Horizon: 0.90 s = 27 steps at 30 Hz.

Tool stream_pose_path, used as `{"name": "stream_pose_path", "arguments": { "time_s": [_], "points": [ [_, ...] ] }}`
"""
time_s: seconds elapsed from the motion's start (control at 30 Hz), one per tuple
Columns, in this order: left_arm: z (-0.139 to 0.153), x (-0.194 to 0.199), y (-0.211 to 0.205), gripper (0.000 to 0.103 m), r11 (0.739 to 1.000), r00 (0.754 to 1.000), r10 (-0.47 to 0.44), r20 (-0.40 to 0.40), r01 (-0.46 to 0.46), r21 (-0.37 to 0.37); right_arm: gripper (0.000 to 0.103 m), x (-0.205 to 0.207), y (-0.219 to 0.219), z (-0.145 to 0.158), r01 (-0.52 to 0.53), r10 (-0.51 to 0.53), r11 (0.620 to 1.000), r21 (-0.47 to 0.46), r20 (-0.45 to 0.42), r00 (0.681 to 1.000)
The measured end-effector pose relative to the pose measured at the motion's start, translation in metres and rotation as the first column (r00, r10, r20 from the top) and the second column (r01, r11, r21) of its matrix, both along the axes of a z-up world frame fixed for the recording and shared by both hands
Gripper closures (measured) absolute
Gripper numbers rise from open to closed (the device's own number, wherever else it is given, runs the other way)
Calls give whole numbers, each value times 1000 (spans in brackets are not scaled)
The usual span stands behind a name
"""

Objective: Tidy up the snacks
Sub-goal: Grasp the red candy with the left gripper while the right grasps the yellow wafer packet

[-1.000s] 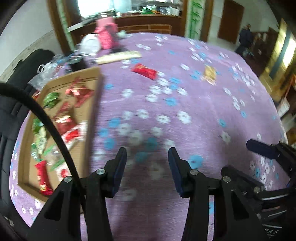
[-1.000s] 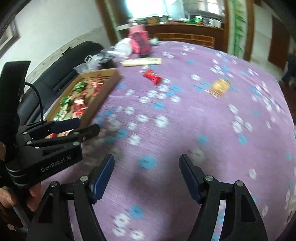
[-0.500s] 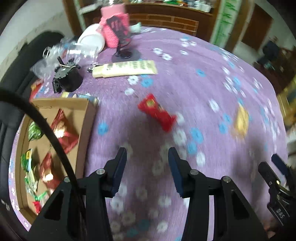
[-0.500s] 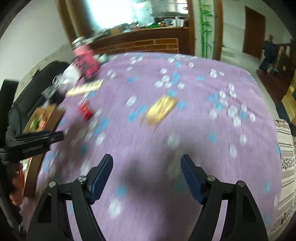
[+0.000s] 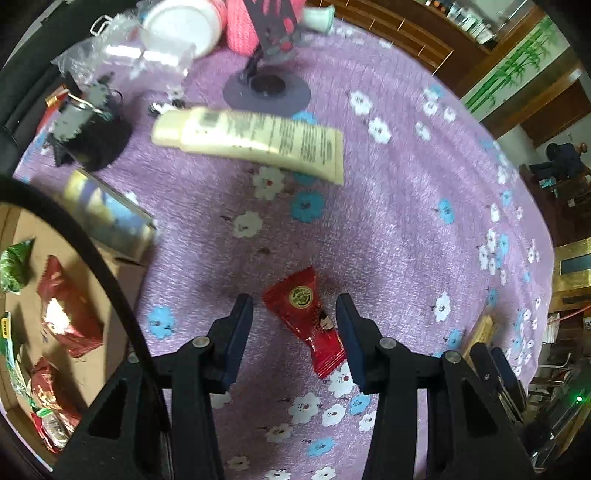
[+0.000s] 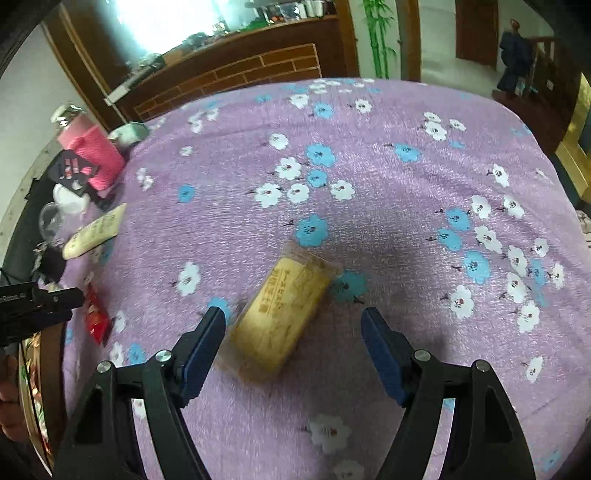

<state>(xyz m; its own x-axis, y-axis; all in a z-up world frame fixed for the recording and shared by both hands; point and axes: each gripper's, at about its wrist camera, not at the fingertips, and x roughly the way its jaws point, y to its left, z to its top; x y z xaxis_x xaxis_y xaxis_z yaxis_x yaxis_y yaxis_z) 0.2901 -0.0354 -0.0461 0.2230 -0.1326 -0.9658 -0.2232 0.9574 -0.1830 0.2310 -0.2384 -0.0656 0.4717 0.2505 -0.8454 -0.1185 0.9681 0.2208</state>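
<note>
Ahead of my left gripper: cream tube (image 5: pixel 251 138) lying flat on purple flowered cloth (image 5: pixel 406 206), black round stand (image 5: pixel 266 90) beyond it, pink knitted container (image 5: pixel 242 26), white lid (image 5: pixel 177 24) far-left.

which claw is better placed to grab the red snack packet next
Left. The left claw is open with the red snack packet lying between its fingers; the right claw straddles the yellow packet instead.

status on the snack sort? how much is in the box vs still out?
Done: several red and green packets lie in the cardboard box. In hand: nothing gripped; the left gripper is open around the red packet, and the right gripper, jaws just opening, is around the yellow packet. Left: both packets still on the cloth.
</note>
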Motion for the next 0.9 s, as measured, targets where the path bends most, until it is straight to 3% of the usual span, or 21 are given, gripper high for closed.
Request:
{"name": "stream_pose_path", "arguments": {
  "time_s": [0.13, 0.3, 0.4, 0.53, 0.63, 0.9],
  "points": [
    [-13, -1, -3, 53, 999, 998, 37, -50, -38, -30, 23, 5, 9, -1, -13, 13, 999, -51, 9, 1000],
    [-12, -2, -18, 49, 999, 999, 24, -28, -24, 21, 23, 7, 14, -4, -46, 50, 993, -113, 35, 998],
    [-11, -4, -26, 55, 997, 1000, 14, -18, -13, 81, 32, 6, 15, -4, -74, 82, 985, -153, 47, 996],
    [-11, -8, -37, 77, 988, 1000, -4, 2, 4, 156, 55, 3, 7, -2, -104, 115, 978, -182, 56, 992],
    [-10, -16, -29, 82, 992, 1000, -2, 31, -2, 128, 63, -1, 3, 0, -122, 135, 972, -199, 55, 989],
    [-9, -51, -24, 83, 992, 997, -66, 51, 60, 108, 68, -30, -6, 1, -165, 176, 965, -203, 37, 984]
  ]
}}
